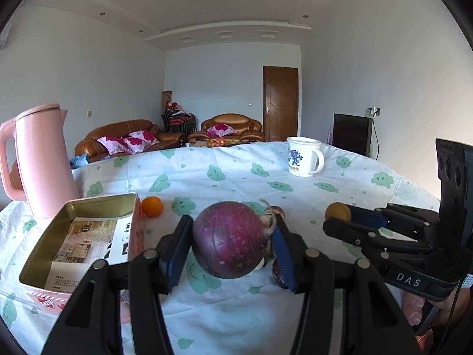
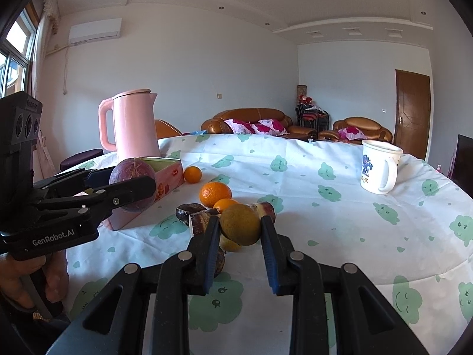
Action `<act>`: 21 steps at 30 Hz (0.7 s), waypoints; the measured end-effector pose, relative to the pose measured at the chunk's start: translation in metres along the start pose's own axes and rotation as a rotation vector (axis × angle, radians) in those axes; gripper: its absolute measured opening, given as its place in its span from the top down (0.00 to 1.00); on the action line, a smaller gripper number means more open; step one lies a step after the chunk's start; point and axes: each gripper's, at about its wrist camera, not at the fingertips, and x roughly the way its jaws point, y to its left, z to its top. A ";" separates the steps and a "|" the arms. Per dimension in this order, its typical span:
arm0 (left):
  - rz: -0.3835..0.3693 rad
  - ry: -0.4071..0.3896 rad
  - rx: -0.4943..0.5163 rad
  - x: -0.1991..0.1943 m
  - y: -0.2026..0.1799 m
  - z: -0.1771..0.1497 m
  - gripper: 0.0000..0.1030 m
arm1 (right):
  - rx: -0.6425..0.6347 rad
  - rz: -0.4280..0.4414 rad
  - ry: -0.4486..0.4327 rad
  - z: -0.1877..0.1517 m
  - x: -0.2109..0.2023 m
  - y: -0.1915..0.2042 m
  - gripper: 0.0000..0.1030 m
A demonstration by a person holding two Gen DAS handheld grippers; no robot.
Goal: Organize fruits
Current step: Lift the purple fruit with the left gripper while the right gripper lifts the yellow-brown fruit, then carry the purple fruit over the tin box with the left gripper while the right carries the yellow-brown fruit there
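Two hand-held grippers are each holding a fruit above the tabletop (image 2: 325,236), which is wearing a white cloth printed with green clouds. Our left hand-held gripper (image 1: 229,239) is clamping its blue pads on a round, dark purple fruit (image 1: 229,238) with a dry stalk at its right side; we are seeing it lifted clear of the cloth, just right of the open pink tin box (image 1: 44,254). In the right wrist view that same fruit (image 2: 131,173) is hanging in front of the tin box (image 2: 165,182).

Our right hand-held gripper (image 2: 240,227) is gripping a dull yellow-green citrus fruit (image 2: 240,224) between narrowly set pads.

On the cloth just beyond it we are seeing two oranges (image 2: 215,193) touching each other, a few dark brown-purple fruit pieces (image 2: 189,211) beside them, and one small orange (image 2: 192,174) lying just beside the tin's far end. A printed leaflet (image 1: 88,248) is lying inside the tin. The pink kettle (image 2: 133,124) is standing upright behind the tin, and a white mug (image 2: 380,167) with a blue figure is standing well apart on the right.
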 end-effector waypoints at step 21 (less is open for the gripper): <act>0.021 -0.026 0.010 -0.011 0.002 0.010 0.47 | -0.027 -0.022 -0.036 0.007 -0.004 0.004 0.71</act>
